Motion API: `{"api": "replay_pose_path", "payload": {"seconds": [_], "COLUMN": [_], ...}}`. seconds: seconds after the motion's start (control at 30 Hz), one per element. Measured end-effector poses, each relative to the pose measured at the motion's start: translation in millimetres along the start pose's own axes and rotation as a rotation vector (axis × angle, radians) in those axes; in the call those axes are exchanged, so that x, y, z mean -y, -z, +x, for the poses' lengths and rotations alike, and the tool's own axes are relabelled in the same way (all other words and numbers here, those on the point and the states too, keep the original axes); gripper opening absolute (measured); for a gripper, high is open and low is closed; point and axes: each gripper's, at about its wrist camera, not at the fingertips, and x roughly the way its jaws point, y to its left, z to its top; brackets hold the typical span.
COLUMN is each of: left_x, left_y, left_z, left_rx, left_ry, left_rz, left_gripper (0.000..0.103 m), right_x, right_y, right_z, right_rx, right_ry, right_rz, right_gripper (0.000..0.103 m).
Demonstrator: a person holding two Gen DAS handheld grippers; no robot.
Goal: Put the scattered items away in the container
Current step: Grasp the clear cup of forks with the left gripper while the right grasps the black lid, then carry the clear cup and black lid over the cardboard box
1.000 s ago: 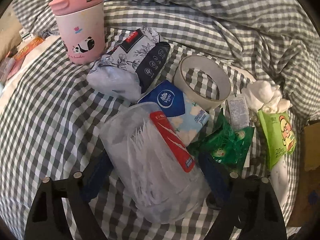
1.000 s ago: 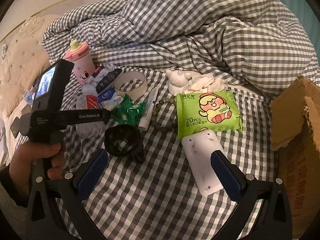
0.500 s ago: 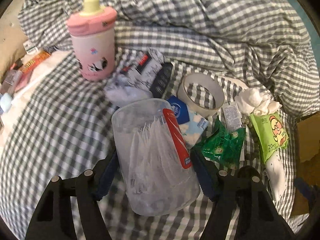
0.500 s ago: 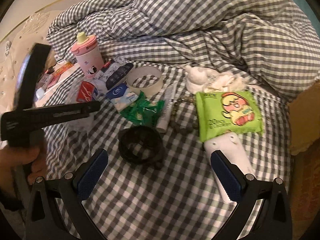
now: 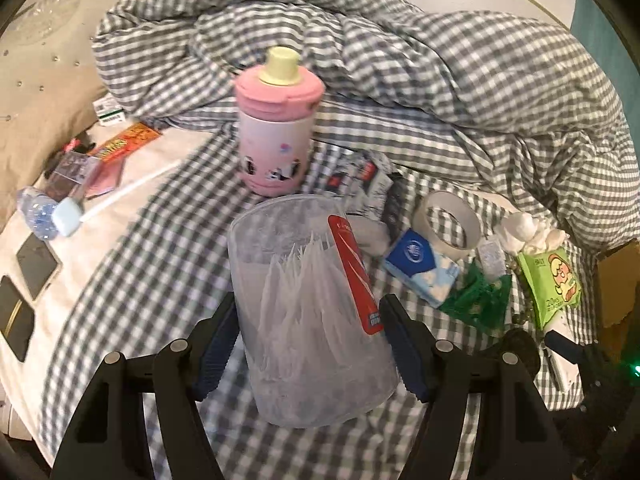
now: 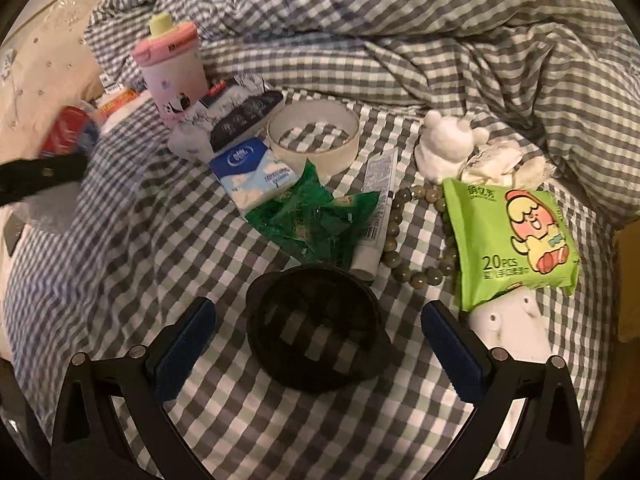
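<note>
Lifted higher off the bed than a second ago: clear plastic tub [image 5: 312, 312] now upright between the left gripper [image 5: 310, 340] fingers, with more of the pink bottle [image 5: 278, 120] and the far duvet showing behind it. Clamped on both sides by the blue pads, long axis running up and away from the fingers, red label strip facing right, white picks visible inside. Cardboard box [image 5: 616, 280], presumably the container, off at the far right edge, so likely a carry across to the right over the remaining clutter.

Right gripper [image 6: 318, 340] closer in and lower than before, fingers spread wide and holding nothing, straddling the black ring [image 6: 316, 328] that lies flat on the checked sheet directly between and just ahead of the pads. Opening facing up, no long axis to speak of; probably the next pick, and clearly nearer this hand than the other. Beyond it, outward: green sachets [image 6: 316, 212], bead bracelet [image 6: 404, 236], green wipes pack [image 6: 516, 236], tape roll [image 6: 314, 138], blue tissue pack [image 6: 256, 172].
</note>
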Motion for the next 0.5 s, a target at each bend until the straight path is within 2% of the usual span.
{"api": "replay_pose_path", "payload": {"seconds": [0.1, 0.13, 0.17, 0.2, 0.5], "left_x": [-12, -16, -19, -22, -25], "left_y": [1, 1, 1, 1, 4], "left_z": [-6, -8, -10, -12, -24], "left_rx": [0.007, 0.009, 0.012, 0.014, 0.023], "left_ry": [-0.012, -0.015, -0.019, -0.022, -0.018], "left_rz": [-0.01, -0.013, -0.017, -0.021, -0.029], "left_gripper": [0.071, 0.071, 0.071, 0.071, 0.071], "right_x": [-2, -3, -2, -2, -3], "right_y": [-1, -1, 0, 0, 5], "right_z": [10, 13, 16, 18, 4], "right_rx": [-0.026, -0.034, -0.044, -0.053, -0.037], "right_ry": [0.001, -0.006, -0.014, -0.019, -0.049], "right_rz": [0.003, 0.007, 0.013, 0.022, 0.032], "right_gripper": [0.099, 0.09, 0.075, 0.068, 0.068]}}
